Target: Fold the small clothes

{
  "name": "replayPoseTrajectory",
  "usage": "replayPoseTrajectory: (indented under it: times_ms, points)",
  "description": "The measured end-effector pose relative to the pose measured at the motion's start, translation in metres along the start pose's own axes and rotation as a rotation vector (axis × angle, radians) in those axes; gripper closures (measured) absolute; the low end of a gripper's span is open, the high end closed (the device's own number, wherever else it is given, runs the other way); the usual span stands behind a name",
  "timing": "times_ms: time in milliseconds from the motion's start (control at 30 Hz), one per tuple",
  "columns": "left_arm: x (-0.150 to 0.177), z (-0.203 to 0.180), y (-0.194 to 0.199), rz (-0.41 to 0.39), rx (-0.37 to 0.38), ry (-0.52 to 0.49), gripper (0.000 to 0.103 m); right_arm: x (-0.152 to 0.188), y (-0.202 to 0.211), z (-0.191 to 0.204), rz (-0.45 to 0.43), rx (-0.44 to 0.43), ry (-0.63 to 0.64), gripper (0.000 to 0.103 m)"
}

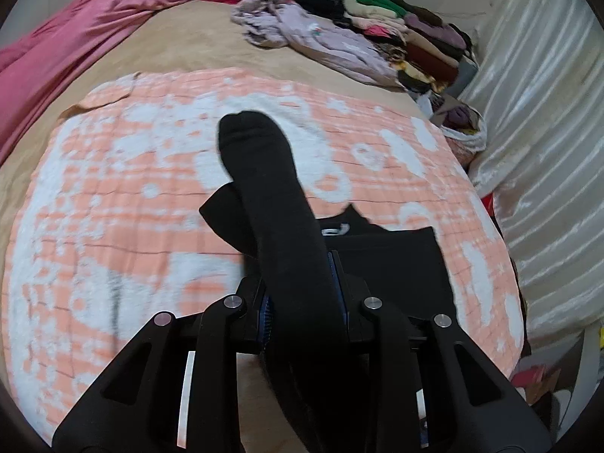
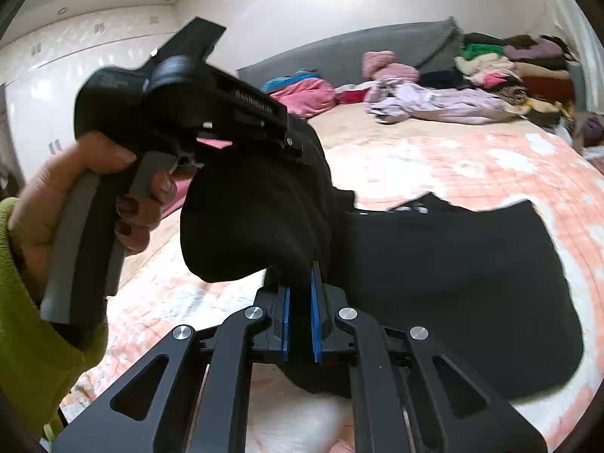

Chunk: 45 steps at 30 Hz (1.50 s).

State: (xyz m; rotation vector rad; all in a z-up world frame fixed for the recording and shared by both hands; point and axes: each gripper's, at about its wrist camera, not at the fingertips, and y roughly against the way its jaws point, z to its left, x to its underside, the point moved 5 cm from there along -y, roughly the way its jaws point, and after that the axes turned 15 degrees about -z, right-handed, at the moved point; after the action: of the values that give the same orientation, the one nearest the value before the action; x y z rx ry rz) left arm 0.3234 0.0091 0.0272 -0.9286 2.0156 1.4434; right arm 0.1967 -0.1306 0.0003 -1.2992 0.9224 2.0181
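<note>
A black sock point(image 1: 264, 185) is held up above the pink-and-white quilt point(image 1: 113, 188). My left gripper point(image 1: 302, 294) is shut on the sock, whose toe end points away from me. In the right wrist view my right gripper point(image 2: 300, 294) is shut on the other end of the same sock point(image 2: 256, 219). The left gripper's body point(image 2: 181, 105), in a hand with a green sleeve, is close on the left. A folded black garment point(image 2: 453, 283) lies flat on the quilt point(image 2: 490, 166) under and right of the grippers; it also shows in the left wrist view point(image 1: 396, 264).
A lilac garment point(image 1: 321, 37) lies crumpled on the tan bed sheet beyond the quilt. A stack of folded clothes point(image 1: 415, 34) stands at the far right. A pink blanket point(image 1: 75, 45) lies along the left. A shiny white curtain point(image 1: 547, 132) hangs on the right.
</note>
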Motion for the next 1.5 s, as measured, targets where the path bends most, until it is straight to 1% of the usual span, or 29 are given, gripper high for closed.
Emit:
replayPoseTrajectory:
  times_ms: [167, 333, 467, 600, 733, 767, 800, 833, 867, 900, 967, 1000, 1033, 1067, 1133, 1200, 1267, 1333, 1367, 1433, 1500]
  points:
    - [0.001, -0.042, -0.012, 0.012, 0.026, -0.037, 0.085, -0.006, 0.022, -0.028, -0.026, 0.037, -0.078, 0.095]
    - [0.008, -0.086, -0.03, 0.043, 0.046, -0.083, 0.085, -0.008, 0.045, -0.052, -0.045, 0.064, -0.151, 0.095]
    - [0.02, -0.11, -0.049, 0.075, 0.042, -0.11, 0.085, -0.002, 0.057, -0.069, -0.036, 0.096, -0.187, 0.095]
    - [0.035, -0.133, -0.067, 0.102, 0.029, -0.165, 0.085, 0.004, 0.065, -0.084, -0.027, 0.123, -0.212, 0.095]
    - [0.049, -0.149, -0.085, 0.125, 0.009, -0.207, 0.084, 0.013, 0.068, -0.098, -0.006, 0.145, -0.267, 0.095]
    - [0.053, -0.15, -0.088, 0.129, 0.009, -0.204, 0.081, 0.013, 0.068, -0.102, -0.001, 0.152, -0.278, 0.095]
    - [0.057, -0.154, -0.093, 0.134, 0.017, -0.207, 0.073, 0.016, 0.068, -0.106, 0.009, 0.163, -0.293, 0.095]
    - [0.061, -0.157, -0.096, 0.148, 0.043, -0.216, 0.053, 0.019, 0.068, -0.109, 0.018, 0.171, -0.302, 0.094]
    - [0.064, -0.159, -0.097, 0.161, 0.07, -0.214, 0.041, 0.022, 0.068, -0.112, 0.028, 0.18, -0.314, 0.092]
    - [0.066, -0.16, -0.095, 0.172, 0.107, -0.198, 0.033, 0.025, 0.07, -0.117, 0.037, 0.196, -0.328, 0.091]
    - [0.063, -0.16, -0.085, 0.15, 0.154, -0.177, 0.033, 0.03, 0.071, -0.124, 0.047, 0.218, -0.345, 0.087]
    - [0.057, -0.16, -0.075, 0.112, 0.162, -0.185, 0.033, 0.033, 0.072, -0.128, 0.053, 0.218, -0.365, 0.087]
    - [0.053, -0.158, -0.067, 0.082, 0.154, -0.197, 0.034, 0.034, 0.073, -0.131, 0.054, 0.22, -0.383, 0.083]
    - [0.047, -0.152, -0.055, 0.04, 0.135, -0.213, 0.035, 0.035, 0.074, -0.132, 0.054, 0.223, -0.391, 0.079]
    - [0.04, -0.137, -0.038, -0.009, 0.101, -0.206, 0.039, 0.032, 0.079, -0.135, 0.046, 0.238, -0.396, 0.075]
    - [0.037, -0.119, -0.026, -0.029, 0.067, -0.199, 0.039, 0.028, 0.087, -0.137, 0.024, 0.246, -0.404, 0.072]
    - [0.038, -0.094, -0.015, -0.055, 0.003, -0.217, 0.039, 0.021, 0.095, -0.14, -0.006, 0.273, -0.397, 0.07]
    - [0.041, -0.074, -0.012, -0.061, -0.062, -0.246, 0.039, 0.006, 0.102, -0.146, -0.049, 0.288, -0.376, 0.07]
    - [0.044, -0.066, -0.012, -0.058, -0.085, -0.251, 0.039, -0.002, 0.105, -0.147, -0.066, 0.29, -0.355, 0.065]
    - [0.052, -0.049, -0.017, -0.032, -0.093, -0.236, 0.039, -0.022, 0.104, -0.147, -0.081, 0.265, -0.311, 0.06]
    - [0.062, -0.04, -0.025, -0.006, -0.094, -0.219, 0.039, -0.038, 0.096, -0.15, -0.077, 0.225, -0.301, 0.06]
